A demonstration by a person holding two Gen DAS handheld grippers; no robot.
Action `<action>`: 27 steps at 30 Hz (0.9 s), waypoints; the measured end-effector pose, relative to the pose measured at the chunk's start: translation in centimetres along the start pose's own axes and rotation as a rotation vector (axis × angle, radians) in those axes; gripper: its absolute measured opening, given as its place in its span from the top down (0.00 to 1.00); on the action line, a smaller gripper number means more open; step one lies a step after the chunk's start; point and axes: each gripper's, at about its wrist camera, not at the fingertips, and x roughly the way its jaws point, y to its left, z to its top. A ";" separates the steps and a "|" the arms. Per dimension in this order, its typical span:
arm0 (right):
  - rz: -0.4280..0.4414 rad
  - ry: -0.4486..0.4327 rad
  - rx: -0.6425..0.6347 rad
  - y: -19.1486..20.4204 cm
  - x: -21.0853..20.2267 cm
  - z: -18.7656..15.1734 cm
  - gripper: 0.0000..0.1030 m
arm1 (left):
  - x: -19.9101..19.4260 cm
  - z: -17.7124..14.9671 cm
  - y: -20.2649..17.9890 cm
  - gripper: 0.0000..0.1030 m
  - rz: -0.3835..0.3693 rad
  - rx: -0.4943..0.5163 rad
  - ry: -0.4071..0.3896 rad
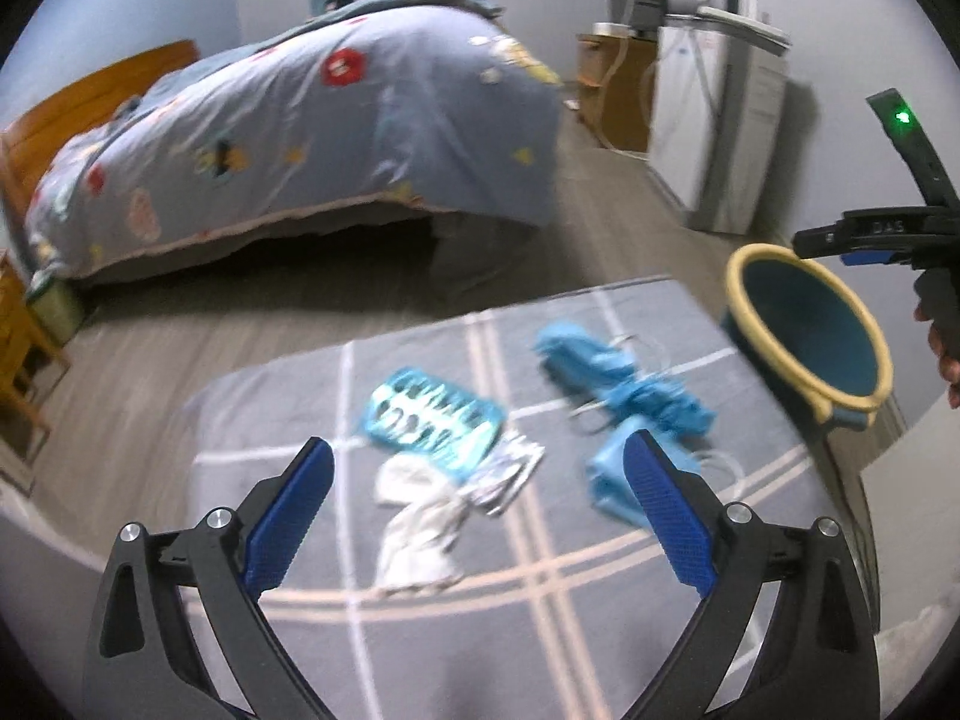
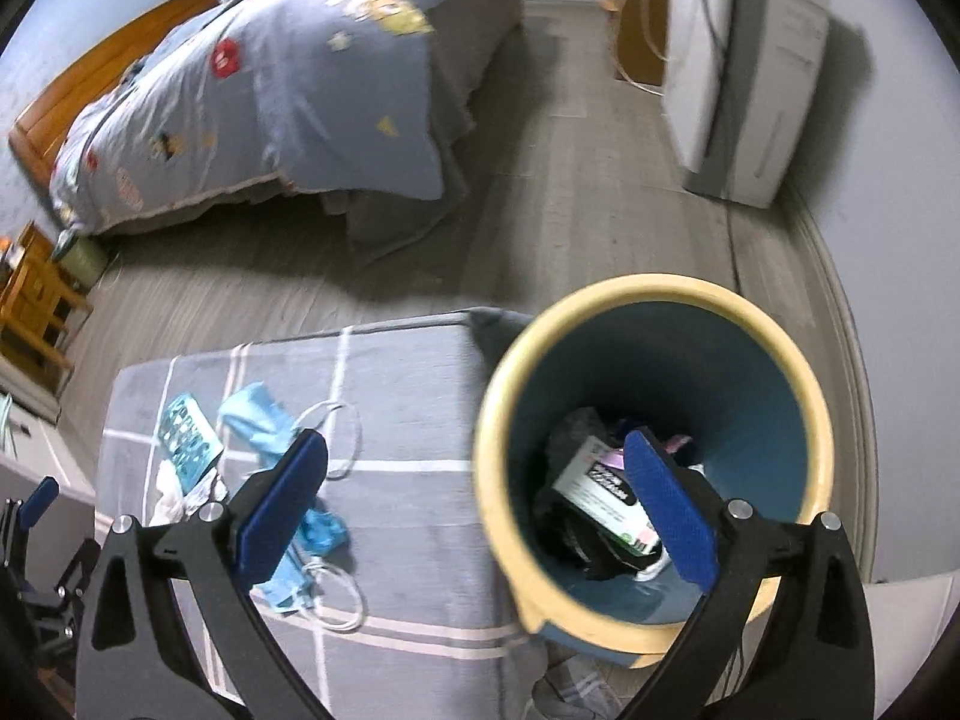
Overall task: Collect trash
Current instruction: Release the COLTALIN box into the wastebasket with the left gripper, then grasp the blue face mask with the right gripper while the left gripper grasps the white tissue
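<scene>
Both grippers were spread wide, empty: left gripper [image 1: 480,516] over the masks [image 1: 624,396] and wrapper [image 1: 432,420], right gripper [image 2: 477,504] with the bin [image 2: 654,450] at 3 o'clock.

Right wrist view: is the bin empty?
No. The bin already holds a white box lying on dark scraps at its bottom.

Dim, cool indoor light, strong motion blur throughout, fisheye bending and dark vignetting at the edges.
</scene>
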 end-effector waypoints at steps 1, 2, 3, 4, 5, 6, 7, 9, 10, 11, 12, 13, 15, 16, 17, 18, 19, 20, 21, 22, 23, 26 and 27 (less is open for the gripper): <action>0.001 0.005 -0.009 0.5 0.2 -0.1 0.06 | 0.1 -0.6 0.8 0.07 0.009 -0.009 0.011; 0.002 0.011 -0.019 1.1 0.3 -0.2 0.06 | 0.2 -1.0 1.3 0.07 0.019 -0.010 0.019; 0.003 0.018 -0.026 1.7 0.5 -0.2 0.06 | 0.4 -1.5 1.8 0.07 0.034 -0.010 0.026; 0.006 0.027 -0.031 2.3 0.7 -0.3 0.06 | 0.7 -2.0 2.4 0.07 0.048 -0.013 0.036; 0.011 0.036 -0.036 2.8 0.8 -0.3 0.06 | 0.8 -2.3 2.8 0.07 0.050 -0.021 0.042; 0.015 0.043 -0.041 3.4 0.9 -0.4 0.06 | 1.1 -3.0 3.4 0.07 0.049 -0.037 0.053; 0.016 0.047 -0.046 3.9 1.0 -0.5 0.06 | 1.3 -3.3 3.7 0.07 0.046 -0.046 0.061; 0.015 0.053 -0.064 5.1 1.1 -0.6 0.06 | 1.9 -4.2 4.2 0.07 0.037 -0.062 0.082; 0.013 0.055 -0.072 5.7 1.1 -0.7 0.06 | 2.3 -4.7 4.4 0.07 0.038 -0.064 0.096; 0.014 0.059 -0.077 6.2 1.2 -0.7 0.06 | 2.6 -5.1 4.5 0.07 0.039 -0.062 0.110; 0.021 0.067 -0.081 6.9 1.5 -0.8 0.06 | 3.0 -5.4 4.7 0.07 0.040 -0.059 0.123; 0.028 0.076 -0.084 7.5 1.7 -1.0 0.06 | 3.4 -5.8 4.9 0.07 0.042 -0.056 0.133; 0.036 0.086 -0.092 8.8 2.1 -1.4 0.06 | 4.0 -6.2 5.4 0.07 0.038 -0.065 0.144; 0.040 0.088 -0.101 9.6 2.3 -1.6 0.06 | 4.4 -6.4 5.7 0.07 0.029 -0.080 0.153; 0.041 0.088 -0.111 10.1 2.5 -1.9 0.06 | 4.7 -6.6 6.0 0.07 0.020 -0.091 0.160; 0.044 0.083 -0.133 10.9 2.7 -2.2 0.06 | 5.0 -6.7 6.1 0.07 0.020 -0.093 0.162; 0.043 0.075 -0.152 11.5 2.8 -2.5 0.06 | 5.2 -6.7 6.2 0.07 0.024 -0.088 0.162; 0.040 0.069 -0.166 12.0 2.9 -2.9 0.06 | 5.4 -6.7 6.2 0.07 0.032 -0.079 0.158; 0.044 0.064 -0.173 12.3 3.0 -3.2 0.06 | 5.5 -6.6 6.2 0.07 0.040 -0.066 0.154; 0.054 0.061 -0.175 12.6 3.1 -3.5 0.06 | 5.6 -6.5 6.3 0.07 0.046 -0.059 0.152; 0.063 0.062 -0.175 12.8 3.3 -3.8 0.06 | 5.7 -6.5 6.3 0.07 0.053 -0.055 0.150; 0.087 0.067 -0.182 13.4 3.8 -4.9 0.07 | 5.6 -6.4 7.0 0.07 0.057 -0.063 0.140; 0.086 0.072 -0.196 13.6 4.1 -5.3 0.09 | 5.5 -6.4 7.1 0.07 0.060 -0.063 0.137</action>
